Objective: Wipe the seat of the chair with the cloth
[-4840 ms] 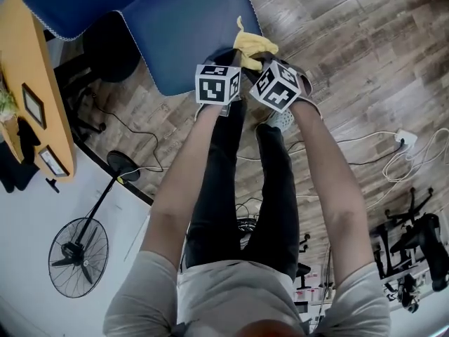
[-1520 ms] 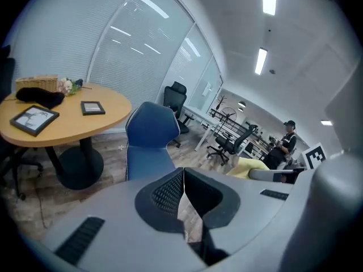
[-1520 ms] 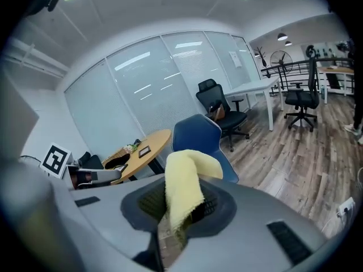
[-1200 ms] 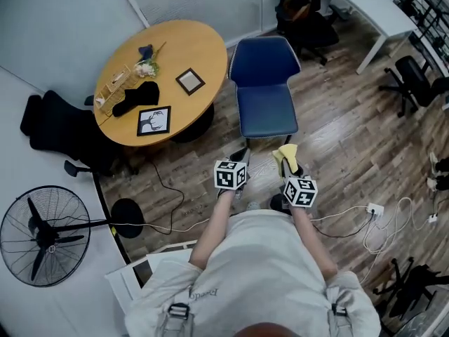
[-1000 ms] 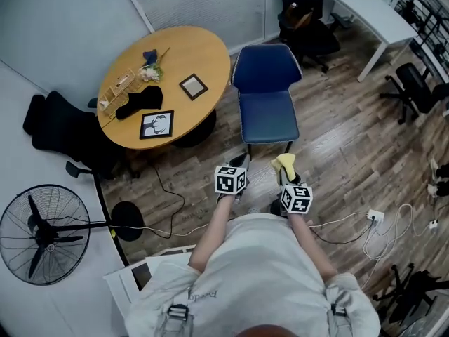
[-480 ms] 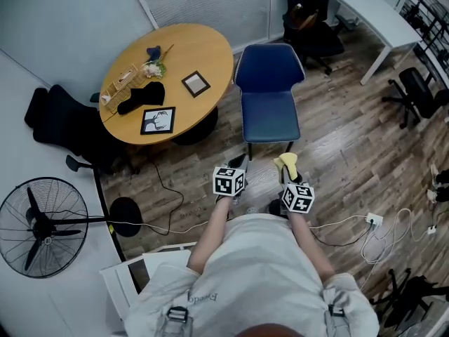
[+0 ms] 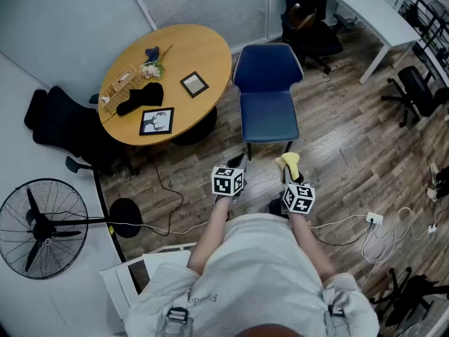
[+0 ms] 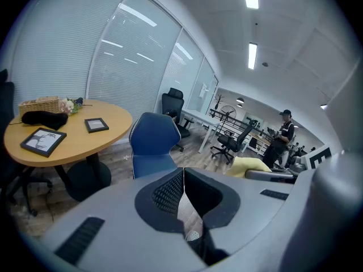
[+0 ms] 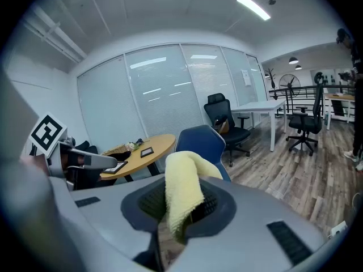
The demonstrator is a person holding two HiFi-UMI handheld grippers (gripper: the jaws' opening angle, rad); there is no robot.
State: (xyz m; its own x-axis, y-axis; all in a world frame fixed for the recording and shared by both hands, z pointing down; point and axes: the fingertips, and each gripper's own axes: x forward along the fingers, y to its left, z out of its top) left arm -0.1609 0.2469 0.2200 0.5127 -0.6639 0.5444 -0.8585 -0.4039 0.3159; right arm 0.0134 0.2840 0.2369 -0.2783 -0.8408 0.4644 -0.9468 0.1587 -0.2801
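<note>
The blue chair [image 7: 268,116] stands empty beside the round table, a step in front of me, and both gripper views show it too [image 8: 152,145] [image 9: 199,142]. My right gripper [image 7: 290,172] is shut on the yellow cloth [image 7: 288,161], which sticks up in a fold between its jaws [image 9: 181,191]. The left gripper [image 7: 236,163] is shut with nothing in it, its jaws meeting at a thin seam [image 8: 183,192]. Both grippers hang level in front of my body, short of the chair. The cloth [image 8: 250,166] shows at the right of the left gripper view.
A round wooden table [image 7: 184,65] bears picture frames, a basket and a black item. A floor fan [image 7: 43,227] stands at the left, black office chairs [image 7: 309,20] and a white desk [image 7: 368,5] behind. Cables [image 7: 372,223] trail on the wood floor. A person [image 8: 281,143] stands far off.
4.8 s ago both grippers were down at the chair seat's front edge with the cloth; now I stand back from the chair. Over the last second almost nothing has moved.
</note>
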